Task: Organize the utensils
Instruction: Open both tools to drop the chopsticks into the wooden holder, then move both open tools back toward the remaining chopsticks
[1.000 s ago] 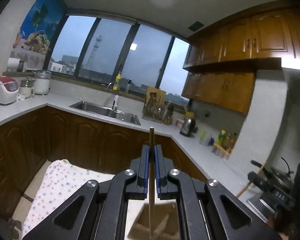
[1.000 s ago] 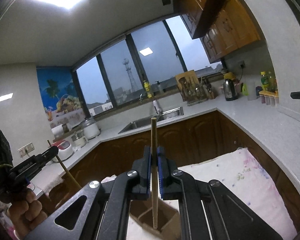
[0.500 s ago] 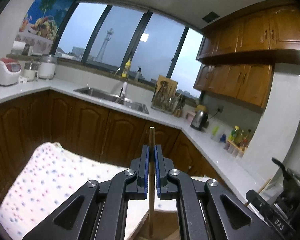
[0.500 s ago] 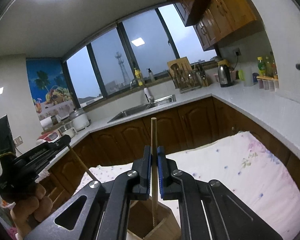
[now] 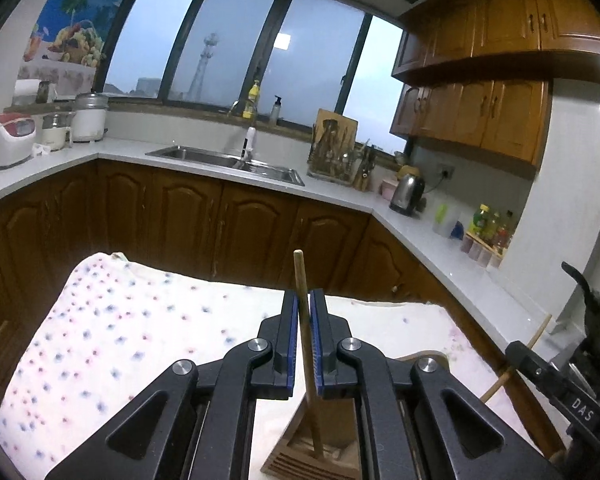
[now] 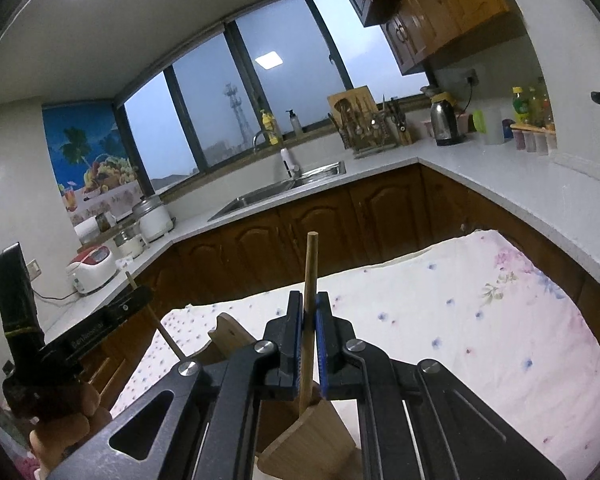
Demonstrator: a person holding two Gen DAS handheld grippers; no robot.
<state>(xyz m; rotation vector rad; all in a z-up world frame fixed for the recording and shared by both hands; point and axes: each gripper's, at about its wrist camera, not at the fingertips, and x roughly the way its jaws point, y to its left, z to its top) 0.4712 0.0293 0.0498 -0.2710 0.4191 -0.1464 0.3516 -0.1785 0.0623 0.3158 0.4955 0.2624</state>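
My left gripper [image 5: 304, 300] is shut on a wooden chopstick [image 5: 305, 320], held upright and leaning slightly, its lower end down inside a wooden utensil holder [image 5: 300, 452] on the table. My right gripper [image 6: 309, 302] is shut on a second wooden chopstick [image 6: 310, 276], its lower end reaching into the same wooden holder [image 6: 308, 436]. The right gripper with its stick also shows at the right edge of the left wrist view [image 5: 516, 356]. The left gripper shows at the left of the right wrist view [image 6: 140, 292].
The holder stands on a table under a white flowered cloth [image 5: 120, 340], also in the right wrist view [image 6: 480, 320]. Beyond are brown cabinets [image 5: 220, 224], a white counter with a sink [image 5: 228, 160], a dish rack [image 5: 336, 152], a kettle [image 5: 408, 196] and rice cookers [image 5: 8, 140].
Both grippers have tilted and moved lower toward the table, so the cloth and the holder fill more of each view. Both chopsticks now sit deeper in the holder, and each leans slightly.
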